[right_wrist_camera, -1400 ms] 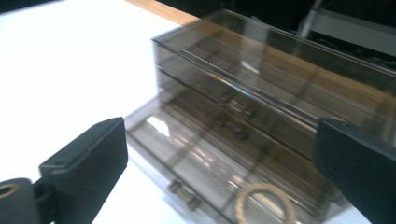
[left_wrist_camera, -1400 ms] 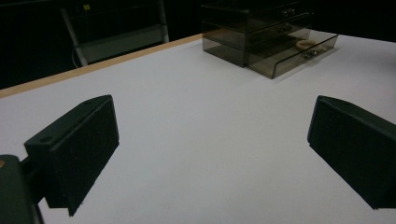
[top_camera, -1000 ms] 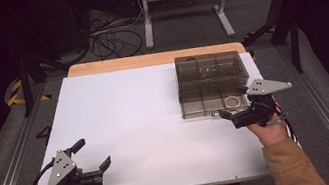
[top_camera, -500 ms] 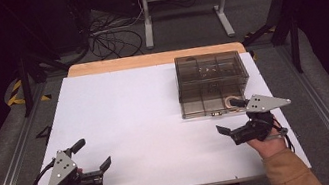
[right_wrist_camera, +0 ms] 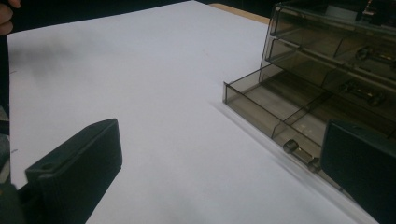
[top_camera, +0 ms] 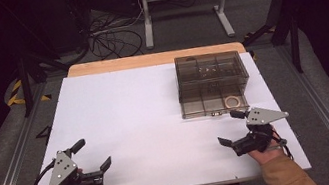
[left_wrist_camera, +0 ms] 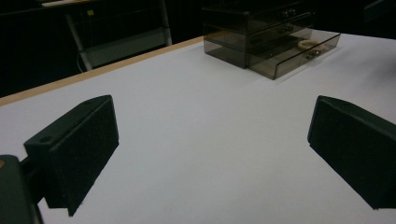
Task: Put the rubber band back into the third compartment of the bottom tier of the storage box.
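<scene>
White surface (top_camera: pixel 145 111) holds a smoky box (top_camera: pixel 211 83), bottom drawer (top_camera: pixel 213 106) open. Left gripper (top_camera: pixel 95 157) and right gripper (top_camera: pixel 231 127) both gape, empty.

We saw a matt white tabletop (top_camera: pixel 145 111) edged in pale wood (top_camera: pixel 147 60). The drawer box (top_camera: pixel 211 82) was smoky, glossy clear plastic. Both grippers' pads (left_wrist_camera: pixel 84 149) looked matt black, faintly grainy, like rubber.
</scene>
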Motion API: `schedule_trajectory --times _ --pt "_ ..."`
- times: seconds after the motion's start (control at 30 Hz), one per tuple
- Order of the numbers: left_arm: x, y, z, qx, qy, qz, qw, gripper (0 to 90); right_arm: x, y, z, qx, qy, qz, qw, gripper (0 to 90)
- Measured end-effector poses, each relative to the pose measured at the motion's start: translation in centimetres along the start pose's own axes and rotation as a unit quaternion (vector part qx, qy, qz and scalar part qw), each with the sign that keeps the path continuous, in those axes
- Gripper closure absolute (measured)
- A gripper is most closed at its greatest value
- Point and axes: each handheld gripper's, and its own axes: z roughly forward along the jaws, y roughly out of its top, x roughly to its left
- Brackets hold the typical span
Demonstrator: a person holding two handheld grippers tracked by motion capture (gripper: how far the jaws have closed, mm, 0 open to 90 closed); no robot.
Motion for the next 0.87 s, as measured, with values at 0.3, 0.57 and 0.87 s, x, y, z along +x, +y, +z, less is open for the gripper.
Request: schedule_trajectory --times 0.3,0.57,0.87 --pt "-0.2 -0.3 -0.1 0.009 0.004 0.001 1.0 2.6 0.2 -1.5 0.5 0.029 0.015 0.01 0.9994 0.0" --pt "-0.1 -0.5 0.0 0.022 0.001 -0.002 0.9998 2.6 0.3 -1.8 0.9 0.029 0.017 0.021 0.9992 0.0" --pt "-0.1 -0.5 0.1 0.017 0.001 -0.006 0.9998 2.6 0.3 -1.4 0.7 0.029 -0.003 0.004 0.9996 0.0"
